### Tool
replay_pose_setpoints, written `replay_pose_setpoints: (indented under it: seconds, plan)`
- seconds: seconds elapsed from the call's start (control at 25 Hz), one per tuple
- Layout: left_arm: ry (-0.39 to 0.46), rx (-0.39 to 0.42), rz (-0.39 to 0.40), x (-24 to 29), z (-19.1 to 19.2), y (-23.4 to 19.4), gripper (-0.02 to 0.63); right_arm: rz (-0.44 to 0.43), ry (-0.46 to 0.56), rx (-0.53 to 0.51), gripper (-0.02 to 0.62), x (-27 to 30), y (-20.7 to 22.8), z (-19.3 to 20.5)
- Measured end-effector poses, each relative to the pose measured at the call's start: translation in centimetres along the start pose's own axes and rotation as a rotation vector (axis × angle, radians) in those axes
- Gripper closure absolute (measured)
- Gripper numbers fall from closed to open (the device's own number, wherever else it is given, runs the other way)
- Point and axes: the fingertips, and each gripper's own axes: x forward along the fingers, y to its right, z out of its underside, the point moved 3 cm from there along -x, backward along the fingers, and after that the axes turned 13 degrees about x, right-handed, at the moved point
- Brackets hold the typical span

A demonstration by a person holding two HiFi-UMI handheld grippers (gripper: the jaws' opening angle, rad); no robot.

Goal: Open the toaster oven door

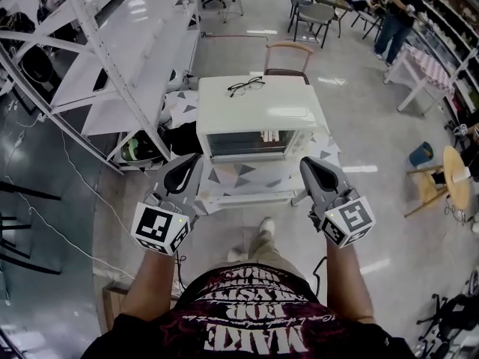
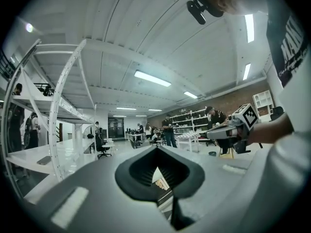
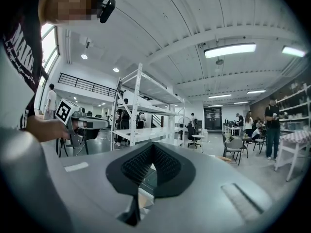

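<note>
Two empty grippers, the left gripper (image 1: 193, 160) and right gripper (image 1: 308, 163), jaws together, flank the toaster oven (image 1: 254, 114) on its table (image 1: 247, 179). That probably keeps its closed-looking door (image 1: 251, 145) within reach.

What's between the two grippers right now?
In the head view, only the patterned tablecloth in front of the toaster oven lies between the left gripper and the right gripper.
</note>
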Motion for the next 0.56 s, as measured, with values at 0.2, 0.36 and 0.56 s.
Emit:
replay_pose_setpoints:
  seconds: [0.2, 0.36, 0.56]
  plan:
    - [-0.003, -0.001, -0.009, -0.19, -0.08, -0.14, 0.606, -0.002, -0.003, 0.009, 0.574, 0.36, 0.02, 0.05]
    - [-0.008, -0.006, -0.007, -0.11, -0.31, -0.02, 0.606, -0.009, -0.012, 0.016, 0.574, 0.73, -0.03, 0.24]
    - [0.002, -0.003, 0.011, 0.41, -0.54, 0.45, 0.606, -0.018, -0.013, 0.007, 0.574, 0.83, -0.25, -0.03]
